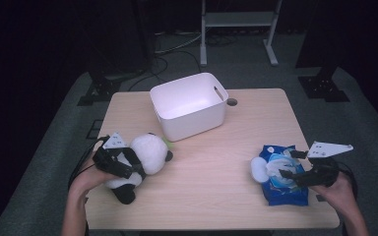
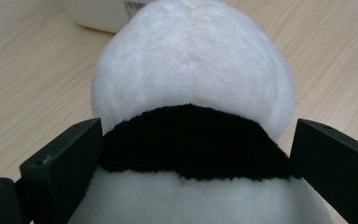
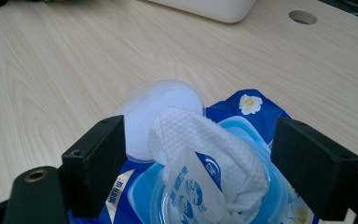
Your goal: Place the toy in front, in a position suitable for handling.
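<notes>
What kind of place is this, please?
Probably a lab or studio set up for recording, not a home: a bare wooden table under a light, dark surroundings, cables on the grey carpet, and equipment stands behind.

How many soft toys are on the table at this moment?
1: a panda toy lies at the table's near left, in front of the white bin, with the left gripper around its body. The bin's near inside wall is hidden.

Two bare forearms are entering at the lower edge of the high view. The left gripper and right gripper are showing black bodies, grey three-cornered top plates, trailing black cables, blocky black jaws with small screw holes and brass-coloured eyelets.
</notes>
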### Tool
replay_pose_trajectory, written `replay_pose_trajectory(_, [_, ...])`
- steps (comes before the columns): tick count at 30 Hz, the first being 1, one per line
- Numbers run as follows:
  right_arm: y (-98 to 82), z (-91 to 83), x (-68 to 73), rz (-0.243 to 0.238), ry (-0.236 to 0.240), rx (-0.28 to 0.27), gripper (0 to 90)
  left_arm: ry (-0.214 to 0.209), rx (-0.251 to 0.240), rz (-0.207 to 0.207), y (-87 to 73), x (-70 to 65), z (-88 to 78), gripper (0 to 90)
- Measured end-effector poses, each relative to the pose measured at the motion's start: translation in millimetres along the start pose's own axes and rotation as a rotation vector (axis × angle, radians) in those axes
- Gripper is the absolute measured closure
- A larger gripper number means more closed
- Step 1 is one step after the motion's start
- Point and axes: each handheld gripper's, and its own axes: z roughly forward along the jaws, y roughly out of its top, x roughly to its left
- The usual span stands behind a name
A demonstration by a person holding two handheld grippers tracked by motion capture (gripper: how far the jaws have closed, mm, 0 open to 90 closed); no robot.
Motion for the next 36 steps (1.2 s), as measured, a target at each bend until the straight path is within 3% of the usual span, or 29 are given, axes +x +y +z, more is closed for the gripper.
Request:
replay_pose_trajectory(2, [-0.1, -1.2, 0.3, 0.001, 0.001, -0.003, 16.8, 0.014, 0.011, -0.023, 1.9, 1.4, 2.0, 2.3])
replay_pose_trajectory(4, [-0.3, -2.1, 0.5, 0.003, 0.0, -0.005, 16.8, 0.023, 0.024, -0.017, 2.5, 0.7, 3.6, 2.8])
replay_pose_trajectory(6, [-0.6, -2.7, 0.5, -0.001, 0.001, -0.007, 16.8, 0.026, 0.043, 0.021, 3.0, -1.7, 5.1, 5.8])
replay_pose_trajectory(14, [0.7, -5.0, 2.0, -0.006, 0.003, -0.017, 16.8, 0.001, 0.06, 0.092, 7.5, -4.7, 2.4, 28.6])
replay_pose_trajectory(21, [-0.2, -4.8, 0.8, -0.003, 0.004, -0.014, 16.8, -0.014, 0.054, 0.149, 13.3, -10.3, 1.9, 36.2])
replay_pose_trajectory(29, [-1.6, -5.9, -0.1, 0.002, 0.004, -0.019, 16.8, -0.121, 0.009, 0.182, 21.4, -21.0, 7.8, 38.8])
replay_pose_trajectory(36, [-2.0, -7.0, -1.3, 0.006, 0.006, -0.022, 16.8, -0.192, 0.017, 0.238, 39.8, -36.3, 19.0, 39.2])
